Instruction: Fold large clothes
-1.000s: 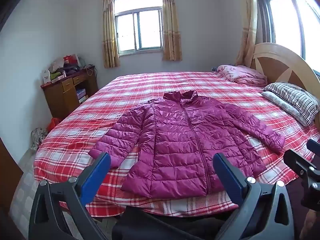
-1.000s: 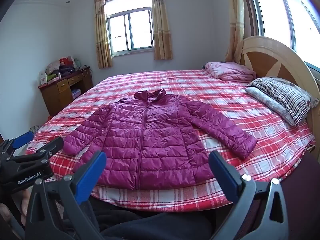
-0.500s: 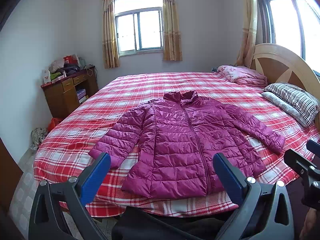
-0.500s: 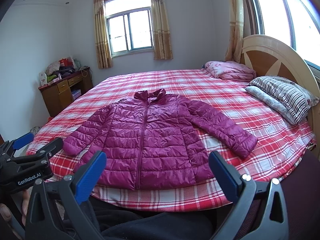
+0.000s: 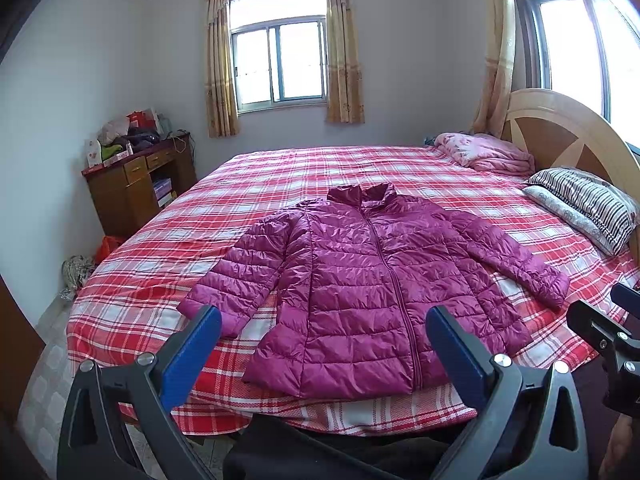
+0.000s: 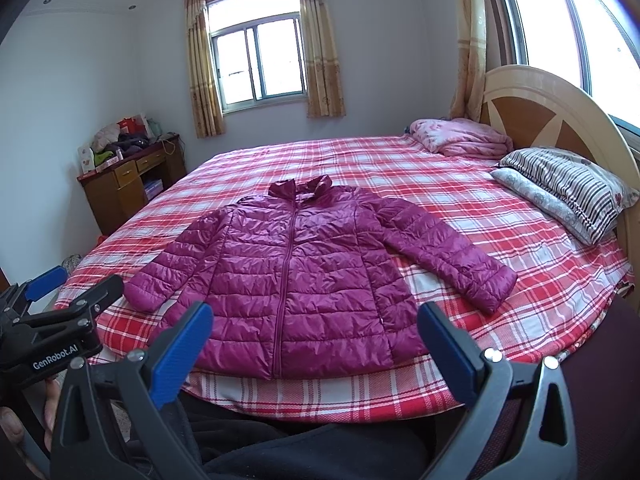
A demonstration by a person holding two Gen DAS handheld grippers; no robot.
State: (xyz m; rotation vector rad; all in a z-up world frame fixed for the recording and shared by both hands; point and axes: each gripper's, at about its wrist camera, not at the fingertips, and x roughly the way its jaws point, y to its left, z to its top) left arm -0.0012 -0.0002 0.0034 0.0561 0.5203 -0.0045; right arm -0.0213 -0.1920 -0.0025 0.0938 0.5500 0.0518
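Note:
A magenta puffer jacket (image 5: 372,280) (image 6: 304,276) lies flat and zipped on the red plaid bed (image 5: 280,176) (image 6: 500,220), collar away from me, both sleeves spread outward. My left gripper (image 5: 320,344) hovers open in front of the bed's near edge, short of the jacket's hem, with nothing between its blue pads. My right gripper (image 6: 316,340) is also open and empty, held at the same distance before the hem. Each gripper shows at the side of the other's view.
Striped pillows (image 6: 568,188) and a folded pink blanket (image 6: 460,138) lie by the wooden headboard (image 6: 552,112) on the right. A cluttered wooden desk (image 5: 136,176) stands at the left wall. Dark clothing of the person fills the bottom edge.
Both views have crept very slightly; the jacket and both open grippers are essentially unchanged.

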